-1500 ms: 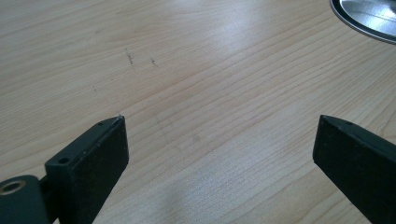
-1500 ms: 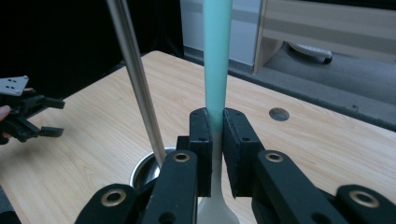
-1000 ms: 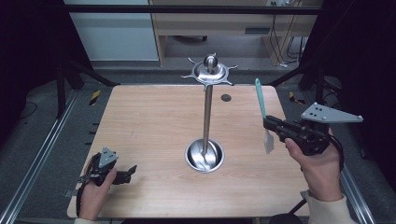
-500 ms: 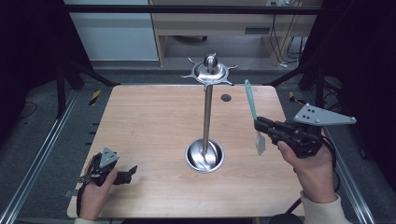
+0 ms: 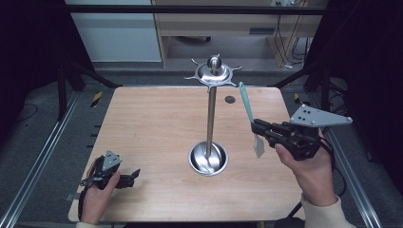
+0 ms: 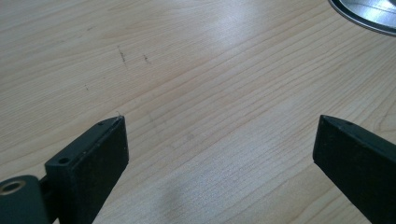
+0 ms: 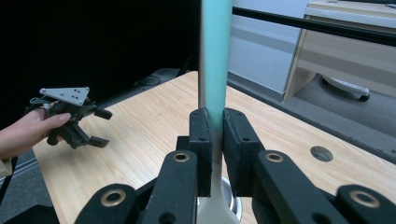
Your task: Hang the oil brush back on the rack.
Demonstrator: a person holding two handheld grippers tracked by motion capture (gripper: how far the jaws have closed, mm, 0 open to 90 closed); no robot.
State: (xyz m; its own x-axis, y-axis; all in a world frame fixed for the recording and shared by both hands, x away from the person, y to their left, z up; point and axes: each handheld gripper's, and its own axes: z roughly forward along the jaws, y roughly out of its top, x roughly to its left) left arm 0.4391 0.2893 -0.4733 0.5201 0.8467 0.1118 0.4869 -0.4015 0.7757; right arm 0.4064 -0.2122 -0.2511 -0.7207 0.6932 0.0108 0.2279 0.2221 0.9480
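One spatula (image 5: 248,112), clamped upright in right gripper (image 5: 256,127), carried nearer stand (image 5: 211,114); hanging seems next; left gripper (image 5: 135,175) open, idle.

Setting: lab-type recording station, not home. Evidence: bare wooden table (image 5: 157,123) framed by metal rails (image 5: 43,156) on grey carpeted floor (image 5: 43,109), beyond left gripper (image 5: 134,175) fingertips. Black curtain (image 7: 93,42) encloses both sides. Dark crossbar (image 5: 190,8) spans far edge above table. Beyond right gripper (image 5: 254,124) fingertips: light wood desk (image 5: 223,19), cables (image 5: 290,42) hanging beneath, white cabinet (image 5: 114,33). Cable port (image 5: 230,99) set in tabletop.
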